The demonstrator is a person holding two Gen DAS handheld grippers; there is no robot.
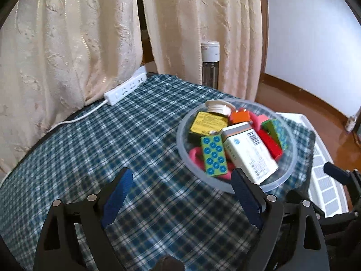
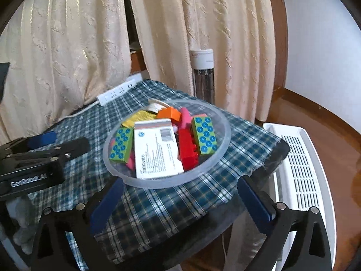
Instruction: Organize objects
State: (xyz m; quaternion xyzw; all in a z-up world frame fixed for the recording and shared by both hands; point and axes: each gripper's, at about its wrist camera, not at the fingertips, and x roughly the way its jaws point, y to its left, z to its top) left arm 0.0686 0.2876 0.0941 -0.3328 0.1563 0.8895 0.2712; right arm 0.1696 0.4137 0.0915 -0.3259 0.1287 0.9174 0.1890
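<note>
A clear plastic bowl (image 1: 291, 158) (image 2: 222, 145) sits near the right edge of a table under a blue plaid cloth (image 1: 135, 149) (image 2: 162, 207). In it lie a white box (image 1: 250, 153) (image 2: 155, 151), two green bricks with blue dots (image 1: 213, 155) (image 2: 204, 134), a red brick (image 2: 188, 150), an orange brick (image 1: 242, 116), a yellow box (image 1: 208, 123), pink pieces and a white lid (image 1: 217, 106). My left gripper (image 1: 182, 176) is open over the cloth, left of the bowl. My right gripper (image 2: 180, 187) is open just before the bowl's near rim, nothing between its fingers.
A white power strip (image 1: 124, 89) (image 2: 117, 92) with its cord lies at the table's far edge by cream curtains. A tall white-capped bottle (image 1: 210, 63) (image 2: 203, 74) stands behind the table. A white slatted basket (image 2: 300, 171) sits on the wooden floor to the right.
</note>
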